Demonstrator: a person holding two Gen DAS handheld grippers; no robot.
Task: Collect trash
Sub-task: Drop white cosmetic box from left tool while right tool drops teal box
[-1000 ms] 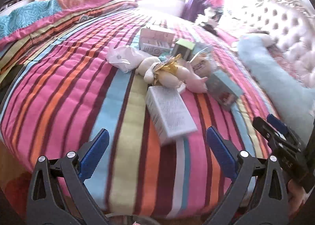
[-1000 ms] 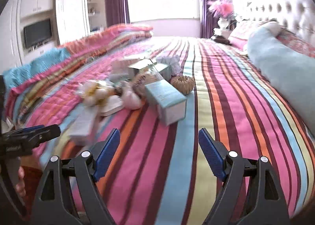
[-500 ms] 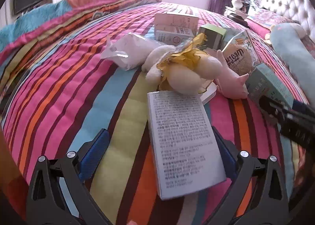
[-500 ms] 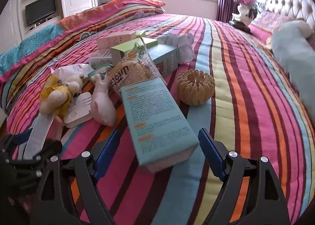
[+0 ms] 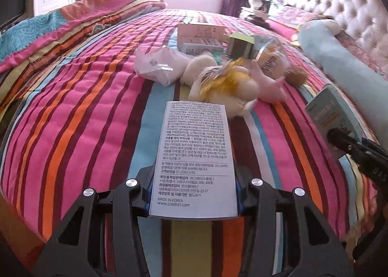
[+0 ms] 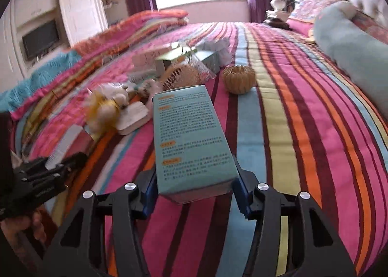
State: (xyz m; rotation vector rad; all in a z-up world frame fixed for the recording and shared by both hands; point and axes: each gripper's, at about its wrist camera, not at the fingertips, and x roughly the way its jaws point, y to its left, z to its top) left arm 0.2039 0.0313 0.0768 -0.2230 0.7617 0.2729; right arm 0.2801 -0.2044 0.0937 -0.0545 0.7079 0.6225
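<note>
1. Grey-white card, printed with Korean text, filled the lower centre of the left wrist view: a white box (image 5: 194, 163) pinched at its near end by the left gripper (image 5: 192, 194), whose fingers (image 5: 148, 192) had just been closing and now pressed on both of its long sides.
2. Teal card sat the same way in the right wrist view. The right gripper (image 6: 195, 192) had also just been closing, and its blue fingers (image 6: 241, 194) clamped the near end of a teal box (image 6: 191, 136).
3. Both boxes lay low over the striped bed cover (image 5: 80, 112), pointing towards the upper part of each frame; whether they rested on it or were lifted I could not tell.
4. The step in hand looked like the grasp itself, with two pieces of trash taken at once.
5. More clutter waited in the middle of the bed: a crumpled plastic bag (image 5: 157, 66), a plush toy (image 5: 225, 83), further small cartons (image 5: 200, 37) and a round woven ball (image 6: 238, 78).
6. No bin or bag for the trash showed in either view, so the next move probably called for lifting both boxes clear of the pile and finding a receptacle out of frame.
7. Each box was held by one end only, so a steady carry would matter.
</note>
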